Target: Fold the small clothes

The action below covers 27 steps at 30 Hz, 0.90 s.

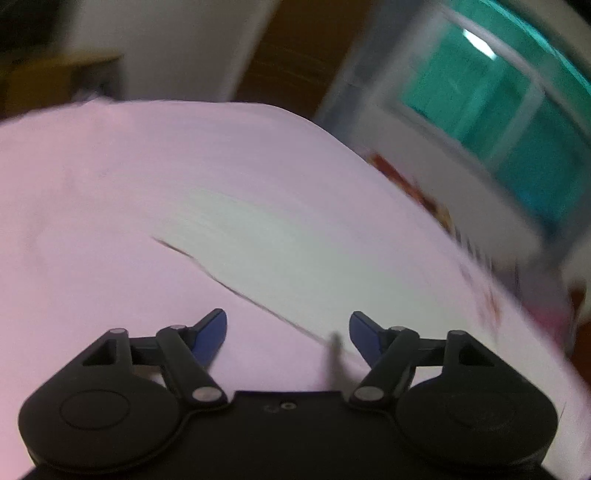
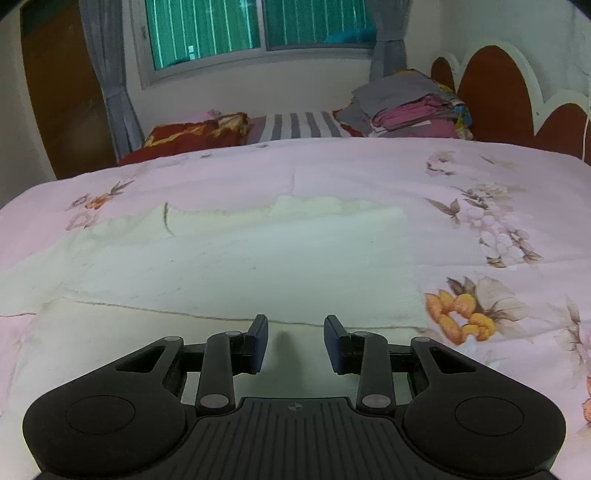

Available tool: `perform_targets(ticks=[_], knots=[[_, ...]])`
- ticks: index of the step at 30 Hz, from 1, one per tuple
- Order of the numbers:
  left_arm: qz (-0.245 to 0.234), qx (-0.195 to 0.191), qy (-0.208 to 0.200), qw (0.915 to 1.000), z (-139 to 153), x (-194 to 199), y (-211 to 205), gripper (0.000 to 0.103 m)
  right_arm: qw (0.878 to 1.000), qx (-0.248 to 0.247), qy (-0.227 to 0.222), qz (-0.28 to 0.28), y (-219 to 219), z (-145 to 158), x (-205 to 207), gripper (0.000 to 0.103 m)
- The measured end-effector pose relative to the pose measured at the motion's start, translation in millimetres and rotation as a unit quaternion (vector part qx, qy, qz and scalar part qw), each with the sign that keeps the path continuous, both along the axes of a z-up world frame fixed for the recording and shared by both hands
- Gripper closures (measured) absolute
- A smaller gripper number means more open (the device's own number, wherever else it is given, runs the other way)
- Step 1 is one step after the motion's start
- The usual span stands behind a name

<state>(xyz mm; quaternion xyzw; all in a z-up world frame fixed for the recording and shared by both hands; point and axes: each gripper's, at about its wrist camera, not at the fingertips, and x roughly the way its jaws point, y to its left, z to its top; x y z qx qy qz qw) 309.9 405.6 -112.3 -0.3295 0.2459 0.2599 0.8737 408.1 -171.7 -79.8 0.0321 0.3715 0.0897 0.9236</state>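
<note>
Two grippers I hold, left gripper [image 1: 288, 334] and right gripper [image 2: 295, 341], hang with jaws apart and empty above a pale cream garment [image 2: 236, 254] spread flat on the floral pink bedsheet [image 2: 498, 192].

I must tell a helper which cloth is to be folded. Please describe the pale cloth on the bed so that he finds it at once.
Start from the bed with the pink floral bedsheet, below the window. In its middle lies the pale cloth, spread flat just ahead of the right gripper. Unlike the flowered sheet around it, it is plain whitish green, with no print.
</note>
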Motion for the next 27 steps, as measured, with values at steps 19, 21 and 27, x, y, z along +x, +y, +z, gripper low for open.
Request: perform_targets(ticks=[19,21,27], knots=[[0.019,-0.104,-0.086,0.9906,-12.3,47.9,61.3,0.099,1.0,0.005,0.0,-0.028,0.4,3.6,-3.0,0.068],[0.003,-0.099,-0.094,0.9906,-5.9,57.9,50.8,0.099,0.999,0.007,-0.001,-0.034,-5.4,3.9,-3.3,0.068],[-0.1,-0.084,-0.106,0.9858,16.2,115.8,-16.8,0.099,0.999,0.018,-0.003,-0.051,-22.7,4.1,-3.8,0.068]])
